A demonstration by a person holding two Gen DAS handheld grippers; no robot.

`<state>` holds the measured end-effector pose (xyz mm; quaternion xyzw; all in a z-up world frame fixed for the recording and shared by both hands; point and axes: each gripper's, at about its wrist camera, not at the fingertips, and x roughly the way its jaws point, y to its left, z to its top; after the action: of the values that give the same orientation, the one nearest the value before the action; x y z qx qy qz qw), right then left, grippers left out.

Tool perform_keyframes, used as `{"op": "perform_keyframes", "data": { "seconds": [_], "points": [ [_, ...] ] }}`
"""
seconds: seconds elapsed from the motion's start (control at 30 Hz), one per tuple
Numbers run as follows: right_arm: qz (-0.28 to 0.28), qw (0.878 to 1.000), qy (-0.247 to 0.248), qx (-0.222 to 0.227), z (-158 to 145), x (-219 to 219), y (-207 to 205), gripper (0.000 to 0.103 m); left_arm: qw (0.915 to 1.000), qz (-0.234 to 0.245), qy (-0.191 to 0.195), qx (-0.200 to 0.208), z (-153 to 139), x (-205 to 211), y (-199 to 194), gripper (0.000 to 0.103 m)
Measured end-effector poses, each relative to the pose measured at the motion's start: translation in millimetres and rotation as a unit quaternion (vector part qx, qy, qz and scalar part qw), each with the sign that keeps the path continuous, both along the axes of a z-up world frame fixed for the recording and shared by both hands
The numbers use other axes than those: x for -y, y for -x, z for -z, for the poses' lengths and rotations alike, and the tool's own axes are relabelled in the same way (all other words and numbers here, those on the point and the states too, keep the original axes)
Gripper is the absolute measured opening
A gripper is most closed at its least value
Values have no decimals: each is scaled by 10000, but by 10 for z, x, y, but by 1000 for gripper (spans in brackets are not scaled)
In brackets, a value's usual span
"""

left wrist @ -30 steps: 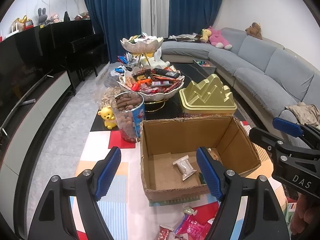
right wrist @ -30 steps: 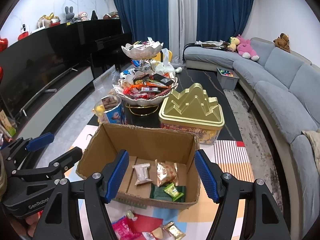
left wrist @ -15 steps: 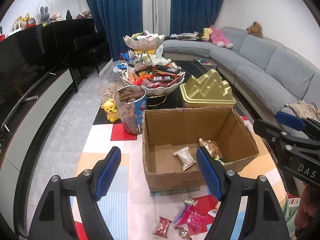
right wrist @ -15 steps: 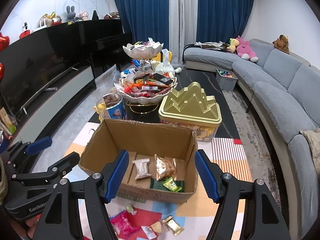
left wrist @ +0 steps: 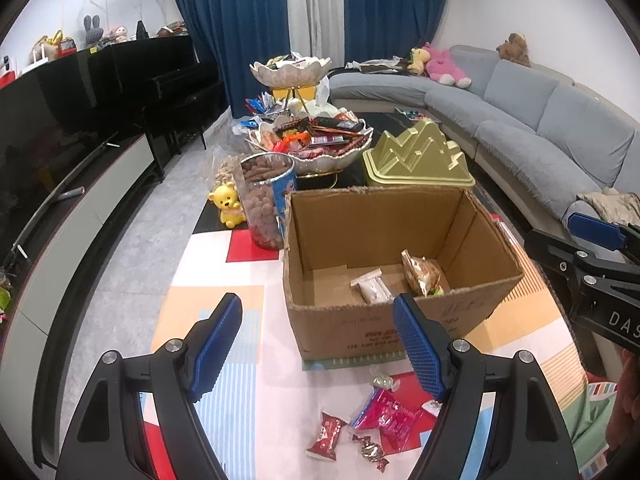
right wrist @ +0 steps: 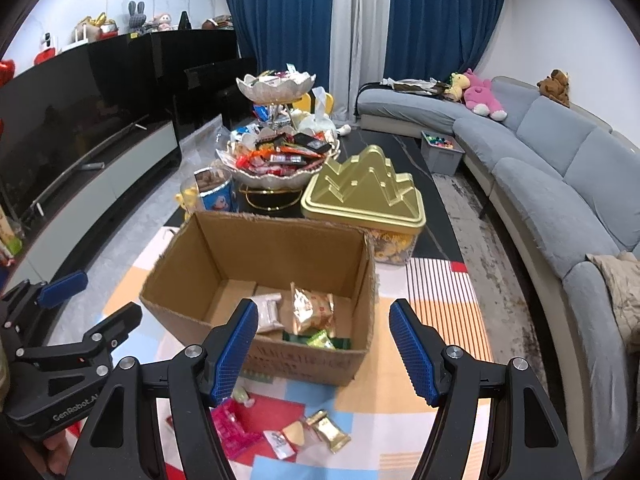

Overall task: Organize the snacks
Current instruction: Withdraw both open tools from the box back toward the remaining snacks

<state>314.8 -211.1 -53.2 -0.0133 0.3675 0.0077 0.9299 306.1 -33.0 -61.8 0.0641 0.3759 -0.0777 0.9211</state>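
Scanning left to right across the mat: left hand-held gripper (left wrist: 318,354) stood wide open with nothing between its blue pads, pointing down at the loose snacks in front of the cardboard box (left wrist: 396,334).

Nearest its reach lay a small red sachet (left wrist: 326,436), a twisted foil sweet (left wrist: 372,451) and a pink packet (left wrist: 390,414), all flat on the patterned cloth of the worktop (left wrist: 248,300), close together but seemingly not stacked. A second wrapped sweet (left wrist: 382,380) sat just beside the box's base.

Right hand-held gripper (right wrist: 323,354) was likewise wide open and empty. Below it lay a gold-wrapped piece (right wrist: 329,429), a pale wedge (right wrist: 295,432) and a small white sachet (right wrist: 279,442), with the pink packet (right wrist: 230,426) to their left.

Box already held a white bar (right wrist: 269,312), a gold bag (right wrist: 312,312) and a green packet (right wrist: 320,340) on its floor.

Handling, judged: all items looked very light, film-wrapped, crinkly and slippery. Flat sachets would give little edge to pinch; best taken across the short width, or by a sealed end fin. Twisted sweet was probably firm at its middle, so grip there rather than on the tails. Pink packet appeared soft and air-filled, so a gentle squeeze at its centre, lest it slide out or its contents get crushed.
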Motion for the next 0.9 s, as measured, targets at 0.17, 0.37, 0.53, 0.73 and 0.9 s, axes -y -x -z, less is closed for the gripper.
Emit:
{"op": "perform_keyframes", "data": {
  "seconds": [0.17,0.37,0.53,0.73,0.9],
  "points": [
    [-25,9999,57,-108,88,18,35,69,9999,25,-151,-40,80,22,47,77],
    [-86,9996,150,-241,224,27,95,69,9995,4,-226,-213,211,38,74,77],
    [-163,9991,160,-352,321,42,111,69,9991,-33,-187,-388,346,71,145,77],
    [-334,9981,206,-479,452,93,131,69,9977,-131,-107,-655,513,141,222,77],
    [-522,9966,225,-598,587,145,156,69,9961,-304,-23,-822,625,224,260,77]
  ]
}}
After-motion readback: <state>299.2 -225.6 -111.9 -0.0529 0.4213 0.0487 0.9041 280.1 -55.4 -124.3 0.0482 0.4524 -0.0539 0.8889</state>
